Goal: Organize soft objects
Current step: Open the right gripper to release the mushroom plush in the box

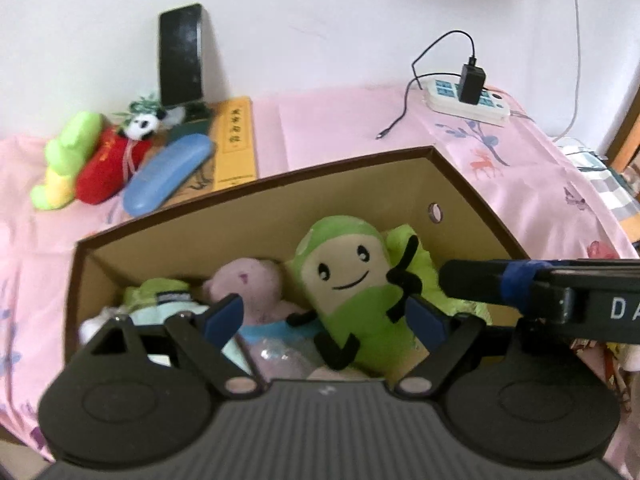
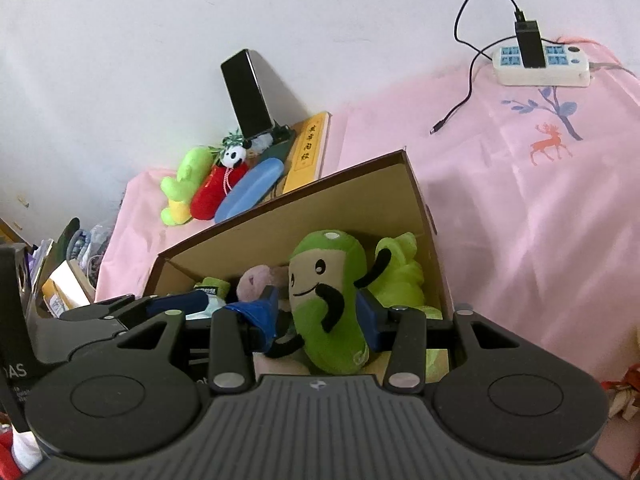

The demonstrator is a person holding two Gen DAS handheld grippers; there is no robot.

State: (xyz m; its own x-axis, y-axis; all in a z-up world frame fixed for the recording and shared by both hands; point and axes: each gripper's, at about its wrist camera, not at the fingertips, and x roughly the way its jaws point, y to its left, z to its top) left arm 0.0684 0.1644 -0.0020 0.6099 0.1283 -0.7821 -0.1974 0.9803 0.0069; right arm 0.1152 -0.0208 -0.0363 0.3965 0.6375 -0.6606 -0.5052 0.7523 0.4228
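Flanking the green plush (image 2: 328, 300), only right tongs (image 2: 318, 312) show contact.

My tongs' matt black plastic; fuzzy green plush (image 2: 328, 300); matt cardboard box (image 1: 256, 216); pink cloth sheet (image 2: 520, 208) at 3 o'clock.

Both views are bright, with soft and even daylight and no strong glare. The white wall (image 1: 320, 20) looks a little overexposed. The standing phone (image 1: 181, 56) throws a faint shadow to its right side on the wall. The fisheye lens bends the cardboard box (image 1: 256, 216) rim, and the corners go dark. Details are slightly soft everywhere.
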